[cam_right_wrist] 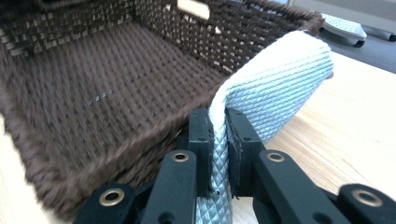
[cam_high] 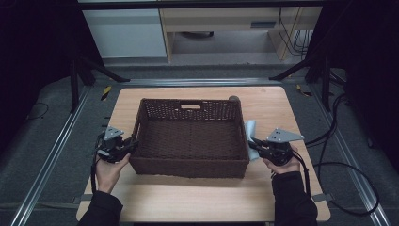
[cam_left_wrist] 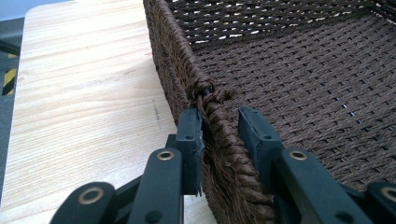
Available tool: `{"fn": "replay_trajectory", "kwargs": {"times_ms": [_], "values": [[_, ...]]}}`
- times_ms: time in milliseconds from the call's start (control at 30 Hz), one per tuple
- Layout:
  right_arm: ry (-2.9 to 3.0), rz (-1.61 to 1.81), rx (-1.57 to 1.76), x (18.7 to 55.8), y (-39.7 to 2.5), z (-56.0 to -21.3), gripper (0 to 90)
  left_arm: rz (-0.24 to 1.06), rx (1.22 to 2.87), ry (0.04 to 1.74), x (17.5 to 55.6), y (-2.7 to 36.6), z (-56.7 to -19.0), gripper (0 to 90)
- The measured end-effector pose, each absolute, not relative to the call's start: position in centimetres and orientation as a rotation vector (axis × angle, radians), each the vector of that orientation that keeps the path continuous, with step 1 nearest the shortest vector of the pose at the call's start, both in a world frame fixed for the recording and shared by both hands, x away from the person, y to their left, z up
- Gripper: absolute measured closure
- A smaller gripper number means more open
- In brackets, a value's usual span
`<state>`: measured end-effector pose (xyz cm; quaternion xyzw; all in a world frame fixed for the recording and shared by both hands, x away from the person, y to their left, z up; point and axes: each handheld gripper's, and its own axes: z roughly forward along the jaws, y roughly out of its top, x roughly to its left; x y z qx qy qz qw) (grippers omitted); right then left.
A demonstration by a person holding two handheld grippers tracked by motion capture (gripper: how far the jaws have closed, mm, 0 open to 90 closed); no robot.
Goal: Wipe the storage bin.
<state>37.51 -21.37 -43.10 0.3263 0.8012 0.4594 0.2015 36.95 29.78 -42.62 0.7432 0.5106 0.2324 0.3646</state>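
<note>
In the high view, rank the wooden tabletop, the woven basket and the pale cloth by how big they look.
1. Wooden tabletop
2. Woven basket
3. Pale cloth, though mostly hidden behind the basket wall

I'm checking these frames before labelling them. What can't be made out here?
- Dark round thing behind the basket, high view: mostly hidden by the far corner.
- Pale strap in the right gripper: lower end cut off by the frame's bottom edge.
- Left gripper: straddles the rim; grip unclear.
</note>
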Motion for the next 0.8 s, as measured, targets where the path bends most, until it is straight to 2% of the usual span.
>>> {"fn": "replay_trajectory", "kwargs": {"times_ms": [267, 400, 500, 700, 800], "values": [[2.391, 1.160, 0.987, 37.1, -20.7, -47.5, 82.1, 0.598, 1.911, 1.315, 37.4, 29.6, -42.6, 69.7], [2.427, 1.137, 1.038, 37.5, -20.9, -48.6, 82.1, 0.600, 1.908, 1.311, 37.6, 29.7, -42.6, 69.6], [2.422, 1.152, 1.025, 37.4, -21.0, -48.3, 82.1, 0.599, 1.908, 1.311, 37.6, 29.7, -42.7, 69.6], [2.233, 1.353, 0.934, 36.3, -22.1, -43.7, 82.1, 0.599, 1.908, 1.321, 37.4, 29.5, -42.6, 69.7], [2.223, 1.364, 0.913, 35.9, -22.3, -43.2, 82.1, 0.615, 1.907, 1.330, 37.0, 29.3, -42.6, 69.7]]}}
